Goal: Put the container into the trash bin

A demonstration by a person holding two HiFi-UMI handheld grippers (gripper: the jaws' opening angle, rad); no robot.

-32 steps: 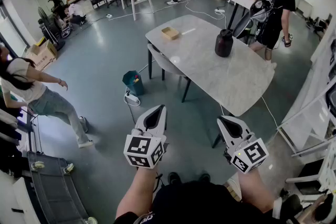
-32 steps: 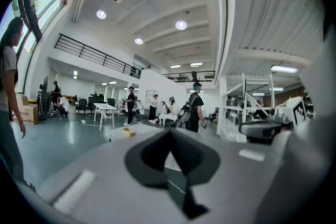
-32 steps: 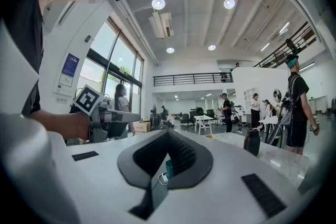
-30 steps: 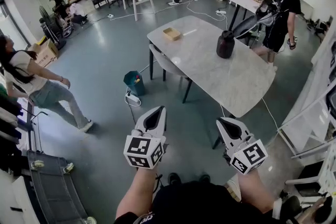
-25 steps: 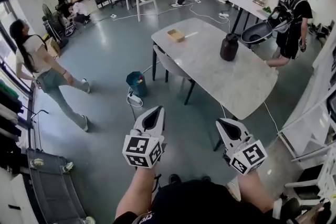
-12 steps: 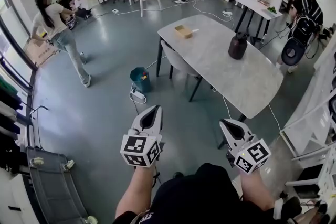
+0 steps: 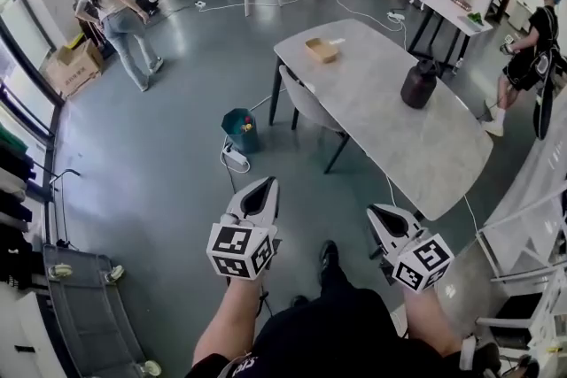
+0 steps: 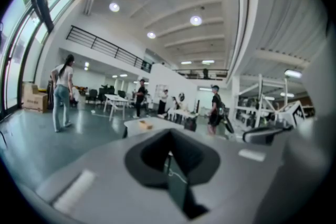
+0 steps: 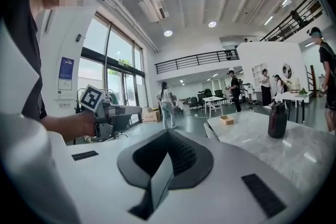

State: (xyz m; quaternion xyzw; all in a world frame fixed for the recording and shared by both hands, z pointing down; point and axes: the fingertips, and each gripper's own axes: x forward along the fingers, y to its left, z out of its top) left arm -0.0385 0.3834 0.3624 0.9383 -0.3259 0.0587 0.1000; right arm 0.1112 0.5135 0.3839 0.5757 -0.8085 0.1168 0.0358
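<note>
Two grippers: left gripper (image 7: 262, 184) and right gripper (image 7: 376, 213) sit side by side at 6 o'clock in the head view, above the floor (image 7: 159, 190), both pointing toward 12 o'clock.
Left jaws: pressed together, nothing between them.
Right jaws: pressed together, nothing between them.
Tan container (image 7: 322, 50): open-topped, on the far end of the table (image 7: 390, 128), at 1 o'clock from the left gripper and well apart from both grippers; too small to tell what is inside.
Dark jug (image 7: 418, 84): upright on the same table, at 4 o'clock from the tan container and apart from it; its inside is not visible.
Trash bin (image 7: 240, 130): teal, upright on the floor at 11 o'clock from the left gripper and 7 o'clock from the tan container; a few bright scraps show inside, too small to name.
Power strip (image 7: 235, 157): white, on the floor just beside the trash bin, at its 6 o'clock.
Chair (image 7: 306, 106): at the table's edge, between trash bin and table.
Cardboard box (image 7: 71, 66): on the floor at 10 o'clock; its contents are not visible.
</note>
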